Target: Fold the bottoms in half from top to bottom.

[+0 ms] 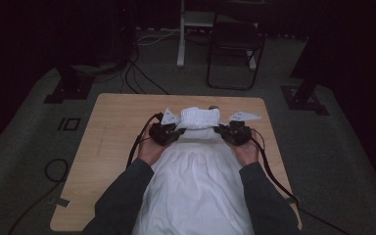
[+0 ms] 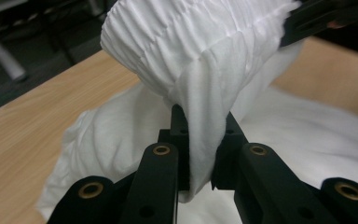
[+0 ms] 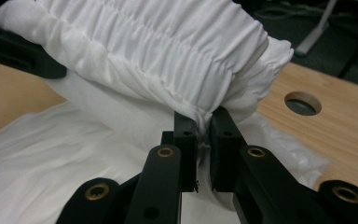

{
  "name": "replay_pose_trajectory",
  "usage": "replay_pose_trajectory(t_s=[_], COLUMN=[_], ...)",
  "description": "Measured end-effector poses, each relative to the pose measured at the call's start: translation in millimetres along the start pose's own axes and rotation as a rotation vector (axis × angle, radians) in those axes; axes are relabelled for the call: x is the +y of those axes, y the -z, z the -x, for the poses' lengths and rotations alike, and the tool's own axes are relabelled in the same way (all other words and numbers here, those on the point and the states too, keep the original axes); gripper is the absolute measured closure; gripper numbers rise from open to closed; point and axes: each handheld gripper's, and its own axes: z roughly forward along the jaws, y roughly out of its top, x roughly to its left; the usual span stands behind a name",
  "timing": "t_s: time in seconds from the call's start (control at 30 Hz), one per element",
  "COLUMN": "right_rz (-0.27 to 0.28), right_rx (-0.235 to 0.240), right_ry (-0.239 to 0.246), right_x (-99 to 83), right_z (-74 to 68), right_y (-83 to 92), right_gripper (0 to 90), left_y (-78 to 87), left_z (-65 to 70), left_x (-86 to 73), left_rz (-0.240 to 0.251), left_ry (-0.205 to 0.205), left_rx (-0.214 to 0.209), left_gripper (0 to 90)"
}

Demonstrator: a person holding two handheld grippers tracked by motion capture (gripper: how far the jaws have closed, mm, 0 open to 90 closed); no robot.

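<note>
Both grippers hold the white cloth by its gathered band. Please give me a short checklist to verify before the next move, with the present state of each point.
1. Left gripper shut on cloth: ok.
2. Right gripper shut on cloth: ok.
3. Gathered band held between both grippers, lifted: ok.
4. Rest of cloth lies on table: ok.
5. Cables clear of cloth: cannot tell.

A light wooden table (image 1: pixel 112 147) with rounded corners stands on grey carpet (image 1: pixel 24 147). A white garment (image 1: pixel 196 191) lies spread on it, running from the near edge toward the middle, its gathered end raised off the top. A round hole (image 3: pixel 302 103) is cut through the worktop near the far edge.
</note>
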Motion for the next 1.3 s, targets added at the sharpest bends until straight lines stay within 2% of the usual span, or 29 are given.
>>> replay_pose_trajectory(t_s=[0.1,0.17,0.23,0.27,0.33,0.4,0.43,0.47,0.5,0.53,0.6,0.63,0.73,0.8,0.93,1.03,1.13,1.2,1.23,1.3], right_rz=[-0.007,-0.047,-0.093,-0.115,-0.167,-0.203,-0.222,-0.242,-0.254,-0.262,-0.258,-0.258,-0.269,-0.266,-0.250,-0.241,-0.251,-0.261,-0.272,-0.285], right_rx=[0.050,0.072,0.088,0.099,0.119,0.139,0.149,0.154,0.153,0.141,0.170,0.178,0.125,0.109,0.080,0.069,0.001,-0.042,-0.058,-0.075], right_ry=[0.007,0.026,0.022,0.016,0.012,0.001,-0.009,-0.011,-0.012,-0.003,-0.037,-0.053,0.003,0.006,-0.007,-0.028,0.011,0.001,-0.019,-0.019], right_x=[-13.4,-31.9,-53.3,-64.6,-85.6,-103.0,-110.1,-117.1,-120.3,-123.0,-124.0,-123.1,-118.4,-115.3,-104.1,-96.9,-85.0,-77.9,-73.7,-69.8], right_z=[-13.0,-23.6,-32.9,-36.5,-43.1,-48.6,-51.4,-54.7,-56.5,-58.3,-59.1,-59.0,-61.4,-59.0,-40.6,-21.9,-7.0,2.8,7.2,9.9], right_y=[20.4,25.4,26.8,26.2,22.8,18.8,16.1,12.1,9.6,6.6,2.4,-0.4,-16.0,-26.0,-45.6,-57.2,-71.5,-79.9,-84.1,-87.8], right_gripper=[83.5,83.5,83.5,83.4,83.4,83.2,83.1,82.9,82.8,82.6,82.0,81.9,82.5,82.8,83.1,83.1,83.0,82.9,82.9,82.8], left_y=[12.6,12.2,6.2,2.5,-5.5,-15.6,-21.3,-23.4,-24.1,-24.6,-27.5,-30.6,-39.5,-47.4,-62.3,-73.2,-87.2,-91.6,-98.5,-101.7], left_z=[19.4,29.5,39.1,43.6,52.7,59.6,60.5,59.2,54.7,50.3,42.5,36.3,23.5,14.1,-5.0,-16.8,-20.0,-21.2,-23.0,-24.8], left_x=[-14.6,-33.5,-56.3,-68.1,-90.1,-107.9,-115.7,-118.5,-119.0,-117.4,-113.7,-111.4,-103.8,-98.2,-91.7,-87.4,-78.8,-76.5,-72.5,-70.4], left_rz=[-0.017,-0.053,-0.119,-0.151,-0.215,-0.285,-0.306,-0.300,-0.292,-0.300,-0.314,-0.320,-0.339,-0.345,-0.316,-0.293,-0.291,-0.287,-0.284,-0.284], left_ry=[-0.024,0.009,0.047,0.080,0.108,0.075,0.062,0.042,0.036,0.033,-0.017,-0.019,-0.046,-0.053,-0.074,-0.055,-0.055,-0.045,-0.036,-0.027], left_rx=[-0.030,-0.081,-0.138,-0.164,-0.192,-0.183,-0.167,-0.164,-0.171,-0.155,-0.113,-0.105,-0.071,-0.039,-0.031,-0.034,0.005,0.010,0.031,0.042], left_gripper=[82.2,82.2,82.2,82.2,82.0,81.9,81.9,82.1,82.4,82.4,82.4,82.3,82.3,82.2,81.6,81.2,81.1,81.1,81.1,81.1])
